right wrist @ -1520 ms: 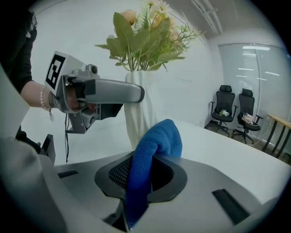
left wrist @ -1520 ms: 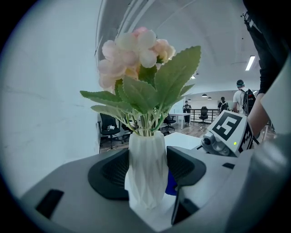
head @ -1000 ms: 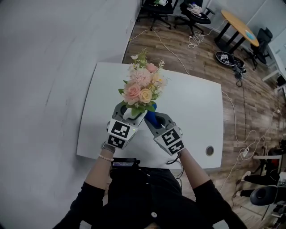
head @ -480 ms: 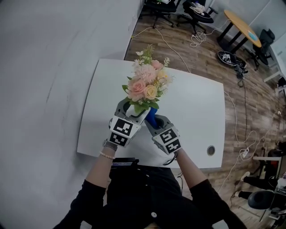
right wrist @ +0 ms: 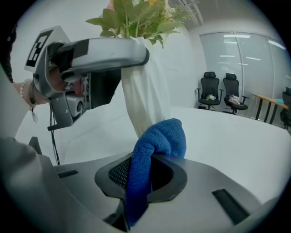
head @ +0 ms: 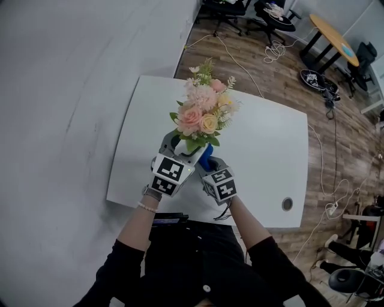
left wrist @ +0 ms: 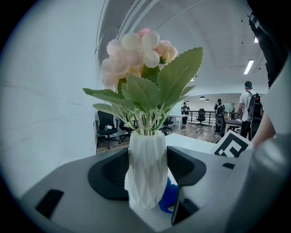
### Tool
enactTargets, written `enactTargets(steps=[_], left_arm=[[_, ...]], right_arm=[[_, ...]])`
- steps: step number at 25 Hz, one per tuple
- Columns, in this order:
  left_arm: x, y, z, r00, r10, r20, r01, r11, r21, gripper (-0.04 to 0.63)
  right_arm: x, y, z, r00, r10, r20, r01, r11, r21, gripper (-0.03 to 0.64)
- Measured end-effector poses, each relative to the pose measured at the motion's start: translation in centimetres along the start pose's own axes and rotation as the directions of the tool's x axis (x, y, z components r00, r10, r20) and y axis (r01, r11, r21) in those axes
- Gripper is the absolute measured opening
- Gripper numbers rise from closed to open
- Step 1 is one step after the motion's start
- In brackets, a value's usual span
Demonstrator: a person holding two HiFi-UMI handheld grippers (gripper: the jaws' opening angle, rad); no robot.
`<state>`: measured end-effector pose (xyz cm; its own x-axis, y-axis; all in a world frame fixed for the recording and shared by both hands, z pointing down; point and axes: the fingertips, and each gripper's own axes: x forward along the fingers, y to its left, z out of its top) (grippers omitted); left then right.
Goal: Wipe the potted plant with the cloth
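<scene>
A white faceted vase [left wrist: 146, 175] with pink and cream artificial flowers [head: 201, 114] and green leaves is held up above the white table [head: 264, 156]. My left gripper [left wrist: 146, 182] is shut on the vase, one jaw on each side of it. My right gripper [right wrist: 145, 175] is shut on a folded blue cloth [right wrist: 152, 150], whose top presses against the lower side of the vase [right wrist: 143, 98]. In the head view the cloth [head: 206, 157] shows just right of the vase, between the two grippers.
The table stands against a white wall [head: 78, 90] on the left and has a round cable hole [head: 287, 204] near its front right corner. Office chairs [head: 282, 15], a round wooden table [head: 336, 39] and floor cables [head: 327, 180] lie beyond.
Both grippers with the vase and cloth have shifted slightly right and farther from me in the head view. The right gripper has drawn closer to the left one.
</scene>
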<state>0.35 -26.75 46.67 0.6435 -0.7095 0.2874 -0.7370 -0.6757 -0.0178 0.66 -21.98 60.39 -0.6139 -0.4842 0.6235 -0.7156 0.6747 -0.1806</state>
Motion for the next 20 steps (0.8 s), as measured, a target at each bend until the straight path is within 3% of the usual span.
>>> enactTargets(steps=[4,9,20], left_arm=[[0.0,0.0,0.1,1.0,0.002,-0.004,-0.002,1.0,-0.002,0.271],[-0.1,0.0,0.1,1.0,0.001,-0.007,-0.001,1.0,-0.001,0.27],[-0.2,-0.1,0.1,1.0,0.001,-0.007,-0.001,1.0,-0.005,0.27]], right_arm=[[1.0,0.6,-0.8,1.0,0.01,-0.023,-0.009,0.998,0.063,0.089],[0.8,2.0,0.1,1.0,0.029,-0.002,-0.029,0.997,0.074,0.089],[-1.4,4.7,4.0,0.995,0.062,0.082,-0.06,0.998,-0.036,0.089]])
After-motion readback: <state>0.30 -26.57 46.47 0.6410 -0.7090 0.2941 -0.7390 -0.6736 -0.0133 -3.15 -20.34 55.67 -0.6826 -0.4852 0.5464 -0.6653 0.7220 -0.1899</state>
